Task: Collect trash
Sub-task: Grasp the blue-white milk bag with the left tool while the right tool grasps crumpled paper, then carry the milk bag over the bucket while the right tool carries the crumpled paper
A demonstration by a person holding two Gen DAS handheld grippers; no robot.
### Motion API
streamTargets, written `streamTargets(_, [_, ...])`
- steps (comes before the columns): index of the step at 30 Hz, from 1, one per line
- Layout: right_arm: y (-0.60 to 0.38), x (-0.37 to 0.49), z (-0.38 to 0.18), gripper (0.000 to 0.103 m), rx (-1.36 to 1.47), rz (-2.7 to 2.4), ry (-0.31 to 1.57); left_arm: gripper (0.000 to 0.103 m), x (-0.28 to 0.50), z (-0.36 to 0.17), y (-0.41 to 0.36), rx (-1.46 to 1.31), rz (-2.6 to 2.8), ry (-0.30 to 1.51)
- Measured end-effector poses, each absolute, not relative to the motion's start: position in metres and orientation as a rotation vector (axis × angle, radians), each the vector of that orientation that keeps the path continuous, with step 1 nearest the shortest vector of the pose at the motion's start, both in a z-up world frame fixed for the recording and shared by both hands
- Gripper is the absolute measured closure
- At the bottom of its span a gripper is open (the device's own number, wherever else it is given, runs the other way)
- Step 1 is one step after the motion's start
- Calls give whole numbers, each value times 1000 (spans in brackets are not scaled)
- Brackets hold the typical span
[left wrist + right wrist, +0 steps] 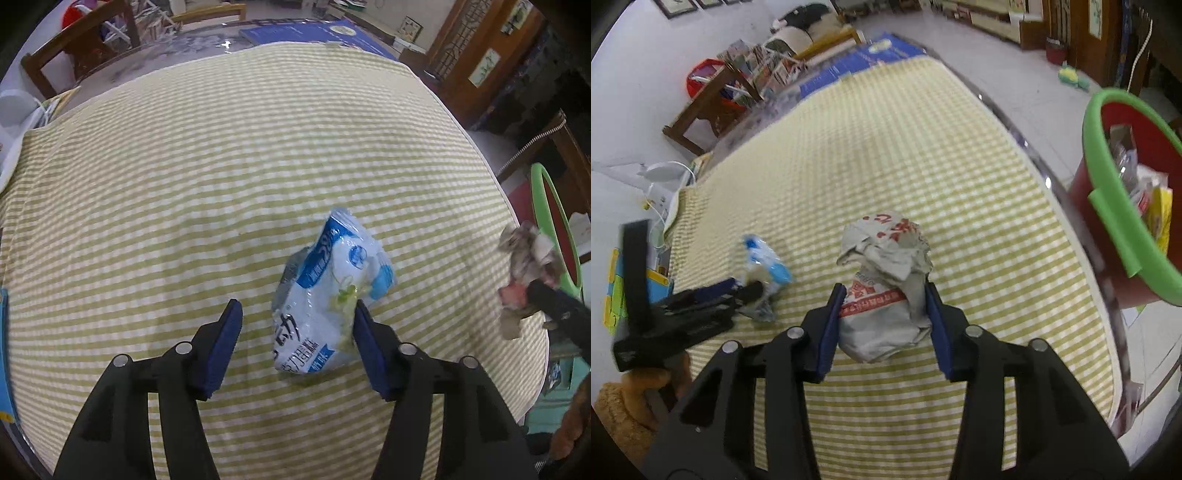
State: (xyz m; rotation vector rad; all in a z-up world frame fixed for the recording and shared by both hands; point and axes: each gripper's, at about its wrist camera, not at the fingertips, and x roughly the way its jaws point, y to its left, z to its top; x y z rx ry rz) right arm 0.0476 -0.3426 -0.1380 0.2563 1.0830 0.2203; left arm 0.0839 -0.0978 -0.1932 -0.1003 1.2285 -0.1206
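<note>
Some rubbish is already seen in the red bin [1087, 206] at two o'clock. Crumpled newspaper [886, 284] is pinched by the right gripper [884, 321]. A blue-white wrapper [328, 295] lies between the spread jaws of the left gripper [295, 343], not yet gripped.

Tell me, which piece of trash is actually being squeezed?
The crumpled grey paper wad, clamped in the right gripper; the blue-white plastic bag sits loose.

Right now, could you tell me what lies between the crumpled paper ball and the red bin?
Nothing: in the right wrist view only bare striped tablecloth separates the crumpled paper ball, in the right gripper, from the red bin past the table edge.
</note>
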Motion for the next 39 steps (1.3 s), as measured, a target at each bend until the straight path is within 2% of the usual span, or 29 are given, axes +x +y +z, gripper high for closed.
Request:
streamTargets(2, [-339, 43, -127, 61, 247, 221, 1051, 73, 84, -192, -105, -112, -148, 1226])
streamTargets(3, [-340, 41, -123, 61, 244, 221, 1038, 77, 83, -189, -109, -107, -155, 1219])
streamTargets(11, [-347, 26, -87, 61, 227, 199, 926, 79, 67, -152, -123, -69, -181, 1108])
streamTargets(22, [-377, 19, -67, 61, 256, 162, 856, 79, 55, -88, -164, -6, -247, 937])
streamTargets(39, [-442, 16, -56, 61, 275, 116, 819, 79, 64, -71, -223, 11, -289, 900])
